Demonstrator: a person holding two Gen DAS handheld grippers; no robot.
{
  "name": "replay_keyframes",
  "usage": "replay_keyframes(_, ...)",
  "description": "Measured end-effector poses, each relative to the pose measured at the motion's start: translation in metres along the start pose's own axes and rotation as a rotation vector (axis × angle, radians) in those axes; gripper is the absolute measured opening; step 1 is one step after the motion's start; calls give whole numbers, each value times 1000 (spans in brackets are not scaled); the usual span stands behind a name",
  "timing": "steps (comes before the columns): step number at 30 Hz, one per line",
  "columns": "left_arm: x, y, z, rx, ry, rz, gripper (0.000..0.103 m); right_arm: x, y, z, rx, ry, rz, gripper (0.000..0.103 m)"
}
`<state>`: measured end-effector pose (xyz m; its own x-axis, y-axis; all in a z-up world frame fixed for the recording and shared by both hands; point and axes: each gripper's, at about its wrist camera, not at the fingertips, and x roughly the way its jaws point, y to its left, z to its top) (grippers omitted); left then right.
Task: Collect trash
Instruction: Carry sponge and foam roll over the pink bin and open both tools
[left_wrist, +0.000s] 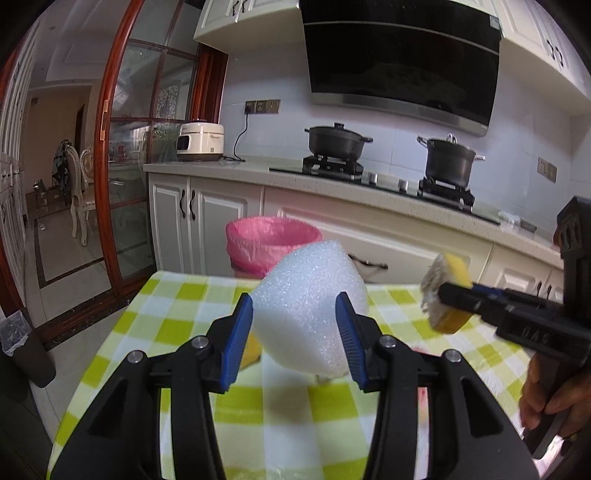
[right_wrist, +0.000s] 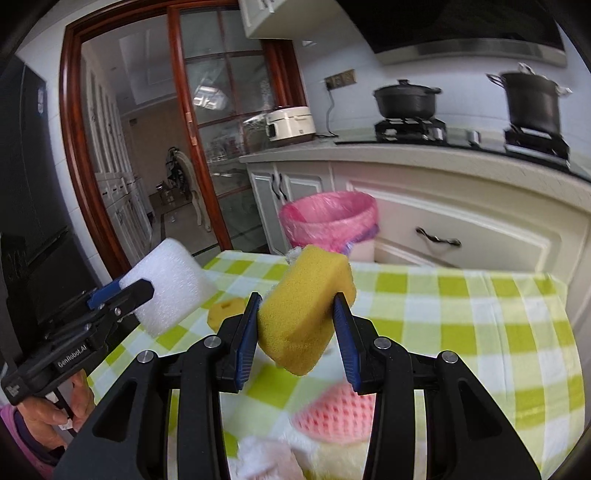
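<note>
our left gripper (left_wrist: 295, 314) has its jaws pinching a white foam block (left_wrist: 308, 306), held up off the green-checked surface (left_wrist: 177, 325). our right gripper (right_wrist: 297, 314) has its jaws clamped on a yellow sponge (right_wrist: 303, 310), also lifted clear. beyond the surface's far edge stands a bin with a pink liner (right_wrist: 328, 218). a pink foam net (right_wrist: 332, 413) and a small yellow piece (right_wrist: 225, 310) lie on the cloth.

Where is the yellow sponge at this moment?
The yellow sponge is clamped in the right gripper, lifted above the checked tablecloth, in front of the pink-lined bin.
</note>
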<state>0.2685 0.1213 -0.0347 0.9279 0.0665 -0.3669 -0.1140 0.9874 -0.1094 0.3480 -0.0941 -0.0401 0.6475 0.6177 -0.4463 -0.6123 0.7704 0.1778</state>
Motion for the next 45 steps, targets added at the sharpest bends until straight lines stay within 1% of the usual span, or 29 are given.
replay_keyframes(7, 27, 7, 39, 2, -40, 0, 45, 39, 1, 41, -46, -19, 25, 38)
replay_keyframes(13, 75, 18, 69, 9, -31, 10, 45, 79, -15, 75, -51, -24, 36, 38)
replay_keyframes(16, 108, 25, 84, 5, -18, 8, 45, 105, -27, 92, -58, -23, 41, 38)
replay_keyframes(18, 137, 30, 96, 9, -11, 11, 45, 123, -35, 105, -57, -21, 46, 38)
replay_keyframes(21, 181, 41, 116, -23, 8, -9, 45, 161, -52, 129, -55, -12, 55, 38)
replay_keyframes(27, 268, 58, 153, -33, 25, -2, 45, 226, -84, 169, -18, -13, 92, 38)
replay_keyframes(30, 309, 67, 168, -39, 33, 7, 45, 252, -98, 182, 2, -18, 112, 39)
replay_keyframes(33, 345, 76, 176, -35, 43, 18, 45, 286, -114, 192, 29, -24, 132, 39)
replay_keyframes(36, 381, 86, 182, -27, 61, 33, 46, 316, -126, 199, 44, -23, 153, 46)
replay_keyframes(37, 393, 89, 183, -25, 70, 35, 47, 325, -129, 201, 44, -21, 155, 53)
replay_keyframes(39, 413, 94, 185, -19, 80, 56, 48, 338, -133, 203, 41, -25, 147, 54)
replay_keyframes(41, 428, 98, 186, -8, 87, 80, 48, 343, -136, 206, 40, -31, 147, 55)
replay_keyframes(43, 434, 101, 187, -2, 86, 102, 49, 337, -139, 208, 34, -53, 142, 55)
replay_keyframes(45, 427, 103, 186, -7, 72, 108, 49, 322, -139, 208, 24, -77, 145, 55)
